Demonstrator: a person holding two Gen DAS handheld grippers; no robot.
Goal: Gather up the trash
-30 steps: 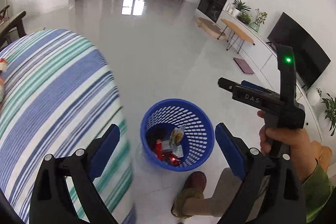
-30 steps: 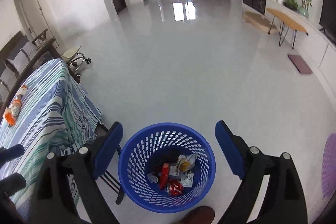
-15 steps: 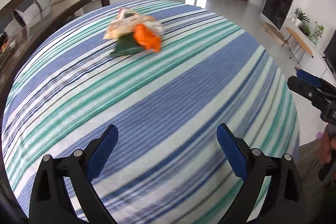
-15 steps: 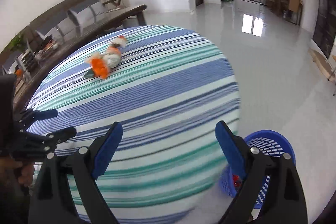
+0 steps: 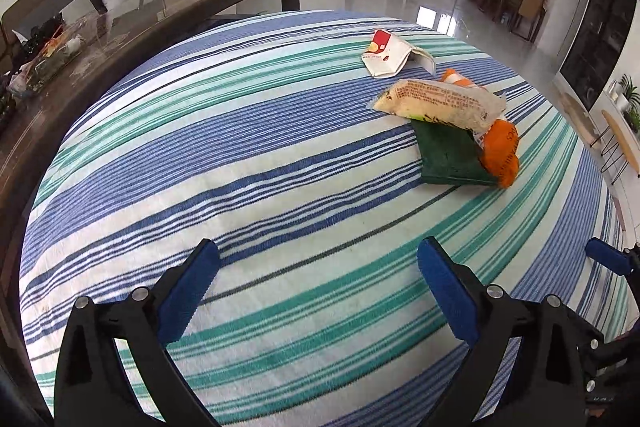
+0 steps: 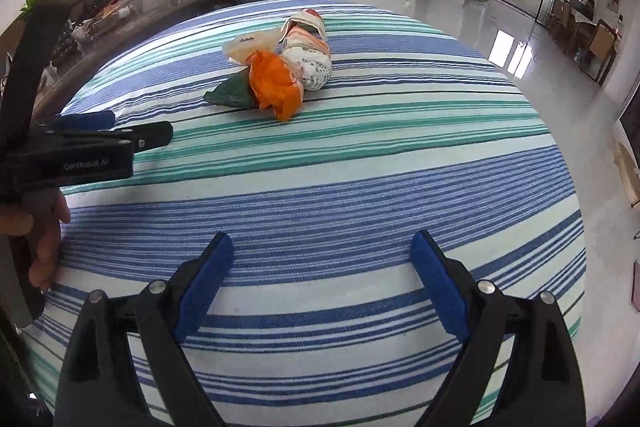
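Your left gripper (image 5: 318, 277) hovers over the striped cloth (image 5: 248, 163) on the counter, its blue fingers (image 5: 188, 291) spread wide — they have just been opening further, with only bare cloth between them. Your right gripper (image 6: 320, 275) hangs beside it, fingers (image 6: 438, 285) also spread and pinching nothing.

The trash lies in a small heap well ahead of both grippers, toward the far side of the cloth: a pale printed wrapper (image 5: 440, 103) rests across a dark green packet (image 5: 448, 155), with a crumpled orange bag (image 5: 500, 151) touching both. A white wrapper with a red patch (image 5: 386, 57) sits just beyond them. In the right wrist view, your left hand (image 6: 44, 239) shows at the left edge — gripping the handle.
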